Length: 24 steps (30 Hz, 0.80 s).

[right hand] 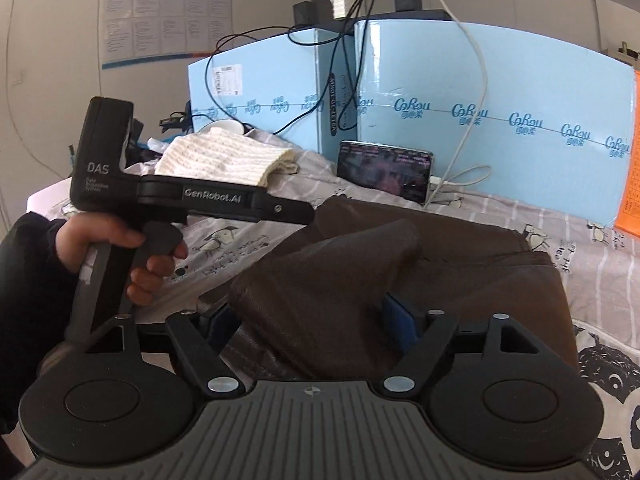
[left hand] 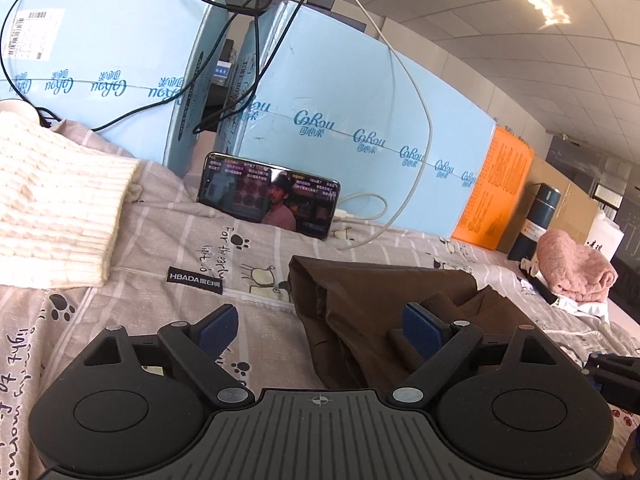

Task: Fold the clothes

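A dark brown garment (left hand: 372, 304) lies bunched on the patterned bedsheet (left hand: 248, 256). My left gripper (left hand: 320, 330) is open, its jaws wide apart. Its right pad rests against a fold of the brown cloth and its left pad hangs over bare sheet. In the right wrist view the brown garment (right hand: 400, 264) rises in a fold between the jaws of my right gripper (right hand: 310, 326). The jaws are wide apart around the cloth, not clamped. The left gripper body (right hand: 192, 200), held by a hand, hovers at the left.
A folded cream knit sweater (left hand: 56, 204) lies at the left. A phone (left hand: 268, 196) leans on blue boxes (left hand: 360, 92) with cables (left hand: 416, 92). A pink garment (left hand: 572, 272), a dark flask (left hand: 536, 220) and an orange notebook (left hand: 500, 192) sit at the right.
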Available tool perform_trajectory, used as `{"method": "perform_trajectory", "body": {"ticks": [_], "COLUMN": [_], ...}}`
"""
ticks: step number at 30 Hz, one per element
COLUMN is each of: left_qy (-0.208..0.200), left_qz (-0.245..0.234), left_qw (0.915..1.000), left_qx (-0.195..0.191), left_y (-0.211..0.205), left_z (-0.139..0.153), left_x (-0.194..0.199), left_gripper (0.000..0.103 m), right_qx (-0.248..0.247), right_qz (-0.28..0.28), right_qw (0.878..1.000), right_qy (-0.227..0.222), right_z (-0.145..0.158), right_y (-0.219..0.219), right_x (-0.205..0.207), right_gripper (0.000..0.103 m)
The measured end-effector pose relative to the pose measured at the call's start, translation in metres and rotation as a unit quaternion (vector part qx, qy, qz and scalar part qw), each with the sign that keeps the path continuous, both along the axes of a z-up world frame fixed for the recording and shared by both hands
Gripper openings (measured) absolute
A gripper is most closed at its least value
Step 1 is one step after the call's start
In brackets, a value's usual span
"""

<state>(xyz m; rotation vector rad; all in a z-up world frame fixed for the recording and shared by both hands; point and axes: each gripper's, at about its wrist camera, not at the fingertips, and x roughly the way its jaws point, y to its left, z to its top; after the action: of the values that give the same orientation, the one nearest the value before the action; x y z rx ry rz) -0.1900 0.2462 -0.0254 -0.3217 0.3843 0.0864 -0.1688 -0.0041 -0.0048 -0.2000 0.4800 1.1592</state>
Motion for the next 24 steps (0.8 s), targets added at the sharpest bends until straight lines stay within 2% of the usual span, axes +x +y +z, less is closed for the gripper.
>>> {"method": "perform_trajectory", "body": {"ticks": [2,4,8,11,12,15,17,19,21,24], "left_qy": [-0.009,-0.019,-0.028,0.020,0.040,0.081,0.090,0.092,0.098,0.108], "left_qz": [-0.019,-0.040,-0.095,-0.103,-0.096,-0.096,-0.094,-0.087,-0.072,-0.052], "left_qw": [0.9997,0.9984,0.9896,0.9745,0.9721,0.9739,0.9743,0.9785,0.9857,0.9908], "left_qx": [0.016,0.036,0.104,0.198,0.210,0.189,0.184,0.163,0.116,0.063], "left_y": [-0.009,-0.019,-0.055,-0.084,-0.086,-0.078,-0.077,-0.073,-0.066,-0.058], "left_z": [0.003,0.008,0.015,0.005,0.001,-0.004,-0.006,-0.005,-0.004,-0.003], "left_x": [-0.002,-0.004,-0.007,-0.001,0.003,0.013,0.016,0.014,0.011,0.005], "left_gripper": [0.095,0.097,0.101,0.101,0.101,0.103,0.103,0.103,0.103,0.103], "right_qx": [-0.003,0.000,0.013,0.024,0.022,0.016,0.022,0.035,0.045,0.047], "right_qz": [0.033,0.041,0.055,0.071,0.069,0.030,-0.005,-0.037,-0.075,-0.139], "right_qw": [0.999,0.999,0.997,0.995,0.995,0.997,0.997,0.996,0.994,0.986], "right_qy": [0.024,0.034,0.051,0.068,0.068,0.067,0.072,0.074,0.070,0.082], "right_z": [-0.004,-0.007,-0.003,0.002,0.003,0.003,0.004,0.006,0.007,0.005], "right_y": [0.002,0.003,-0.003,-0.016,-0.021,-0.040,-0.055,-0.070,-0.084,-0.099], "right_x": [-0.002,-0.004,-0.001,0.002,0.004,0.014,0.025,0.034,0.045,0.068], "right_gripper": [0.085,0.089,0.090,0.090,0.090,0.090,0.090,0.090,0.090,0.092]}}
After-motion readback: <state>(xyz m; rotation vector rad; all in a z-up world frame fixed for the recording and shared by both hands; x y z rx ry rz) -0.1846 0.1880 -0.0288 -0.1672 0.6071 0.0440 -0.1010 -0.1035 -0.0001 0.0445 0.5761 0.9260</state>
